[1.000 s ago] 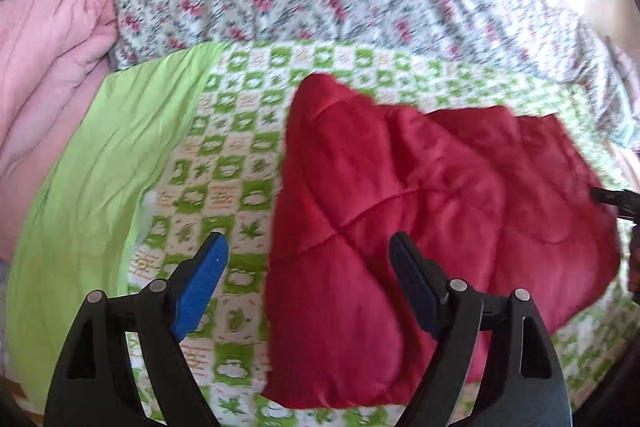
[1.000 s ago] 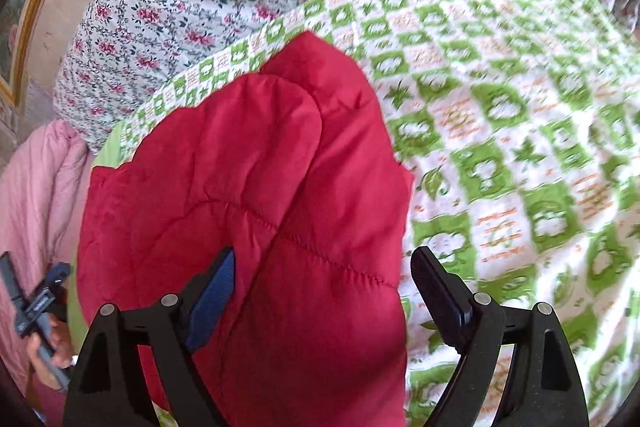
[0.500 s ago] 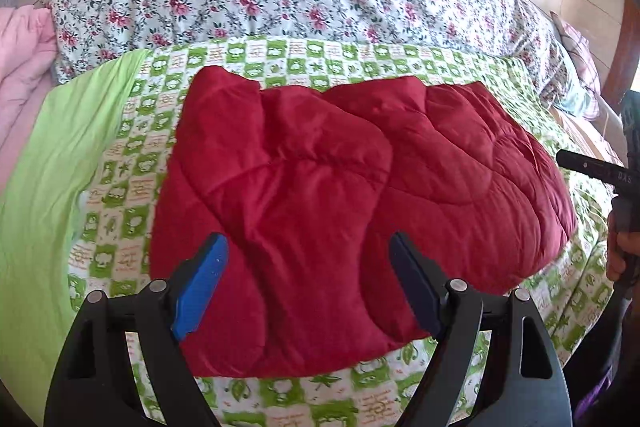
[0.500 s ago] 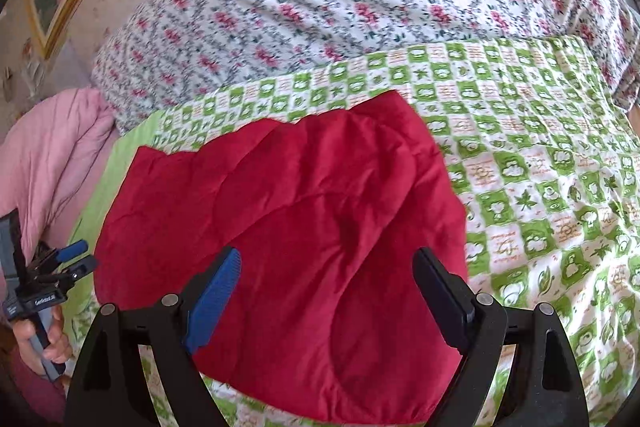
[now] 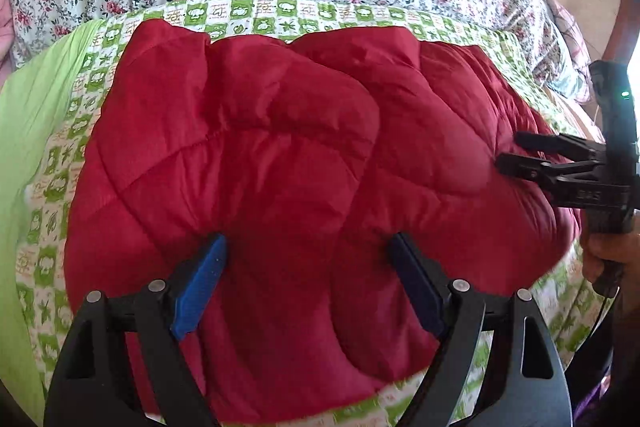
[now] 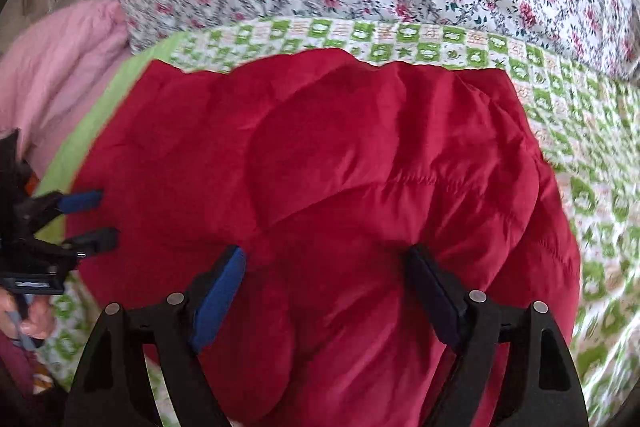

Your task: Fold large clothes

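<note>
My left gripper (image 5: 308, 263) and right gripper (image 6: 326, 267) hovered over the red quilted jacket (image 5: 280, 167) on the bed's green checked sheet (image 6: 580, 155) (jaws apart, the right's just narrowing, pads clamping nothing).

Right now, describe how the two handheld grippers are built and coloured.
Both the left gripper and right gripper have black plastic scissor-like fingers with silver rivets and blue pads. The right gripper's black handle shows a small green light.
</note>
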The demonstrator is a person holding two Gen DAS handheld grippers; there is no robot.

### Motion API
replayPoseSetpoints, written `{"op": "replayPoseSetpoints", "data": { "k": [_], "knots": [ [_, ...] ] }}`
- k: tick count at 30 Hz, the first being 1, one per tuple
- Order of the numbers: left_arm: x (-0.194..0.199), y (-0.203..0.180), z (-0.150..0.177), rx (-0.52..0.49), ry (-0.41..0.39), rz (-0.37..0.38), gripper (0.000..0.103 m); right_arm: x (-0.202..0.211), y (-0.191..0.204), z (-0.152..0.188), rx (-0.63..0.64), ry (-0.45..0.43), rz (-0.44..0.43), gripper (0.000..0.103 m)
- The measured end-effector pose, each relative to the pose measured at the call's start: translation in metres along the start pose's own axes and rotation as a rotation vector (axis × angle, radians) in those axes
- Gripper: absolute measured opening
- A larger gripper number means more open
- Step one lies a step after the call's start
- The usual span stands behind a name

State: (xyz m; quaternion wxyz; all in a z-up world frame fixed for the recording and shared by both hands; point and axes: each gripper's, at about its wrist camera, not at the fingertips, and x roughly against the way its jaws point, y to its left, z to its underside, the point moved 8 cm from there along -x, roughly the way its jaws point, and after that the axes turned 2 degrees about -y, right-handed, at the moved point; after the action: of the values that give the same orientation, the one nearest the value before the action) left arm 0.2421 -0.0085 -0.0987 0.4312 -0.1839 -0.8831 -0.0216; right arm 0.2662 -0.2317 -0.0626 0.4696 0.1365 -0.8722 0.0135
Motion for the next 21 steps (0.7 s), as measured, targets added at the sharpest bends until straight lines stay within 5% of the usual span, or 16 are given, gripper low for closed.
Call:
{"op": "replayPoseSetpoints", "data": {
  "k": [10,21],
  "knots": [
    [-0.002,0.030,-0.027,0.105,-0.024,-0.049,0.081,-0.040,-0.042,-0.021,-0.089,0.061,0.066,0.084],
    [-0.048,0.041,-0.032,0.081,0.062,-0.065,0.082,-0.053,-0.059,-0.025,-0.145,0.043,0.062,0.084]
  ]
}}
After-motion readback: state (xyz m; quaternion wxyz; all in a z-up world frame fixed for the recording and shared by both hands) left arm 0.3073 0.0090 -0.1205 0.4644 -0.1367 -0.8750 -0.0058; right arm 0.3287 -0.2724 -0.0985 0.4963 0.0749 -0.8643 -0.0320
